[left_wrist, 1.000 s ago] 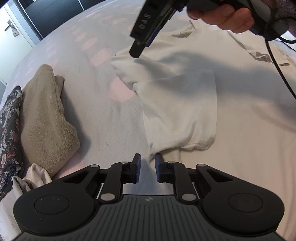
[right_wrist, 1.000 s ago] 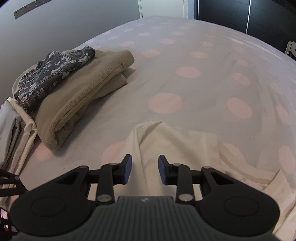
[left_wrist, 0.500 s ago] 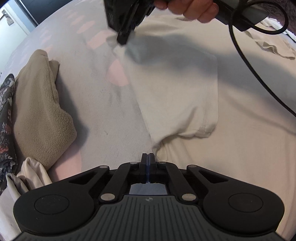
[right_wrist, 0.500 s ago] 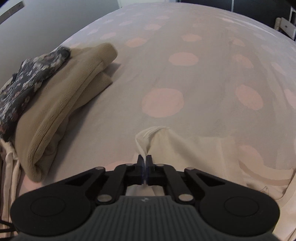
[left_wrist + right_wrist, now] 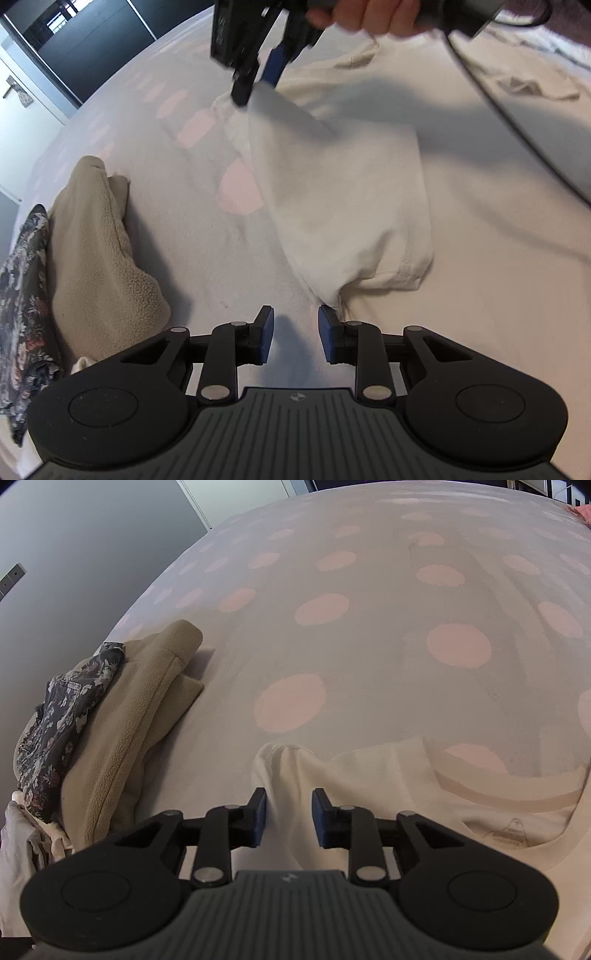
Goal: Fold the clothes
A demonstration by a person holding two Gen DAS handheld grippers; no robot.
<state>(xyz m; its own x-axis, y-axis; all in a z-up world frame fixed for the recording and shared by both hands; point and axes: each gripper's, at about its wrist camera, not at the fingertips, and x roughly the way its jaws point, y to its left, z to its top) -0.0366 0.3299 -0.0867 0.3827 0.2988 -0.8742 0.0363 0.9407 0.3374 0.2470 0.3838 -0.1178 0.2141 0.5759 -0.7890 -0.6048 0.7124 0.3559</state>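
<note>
A white T-shirt (image 5: 461, 229) lies spread on the bed, one sleeve (image 5: 351, 206) folded over its body. My left gripper (image 5: 295, 334) is open, its right pad touching the sleeve's underarm corner. My right gripper (image 5: 258, 79) shows at the top of the left wrist view, open, over the shoulder end of the sleeve. In the right wrist view the right gripper (image 5: 286, 818) is open with the shirt's shoulder fabric (image 5: 295, 771) lying between the pads. The collar (image 5: 513, 790) is at the right.
A folded beige fleece (image 5: 96, 251) (image 5: 140, 716) lies to the left with a dark floral garment (image 5: 22, 302) (image 5: 62, 716) on it. The bedsheet (image 5: 369, 646) has pink dots. A cable (image 5: 517, 122) hangs from the right gripper.
Both grippers were shut on the sleeve's edge half a second ago and have now opened, letting the fabric go. The sleeve lies folded over the shirt.
</note>
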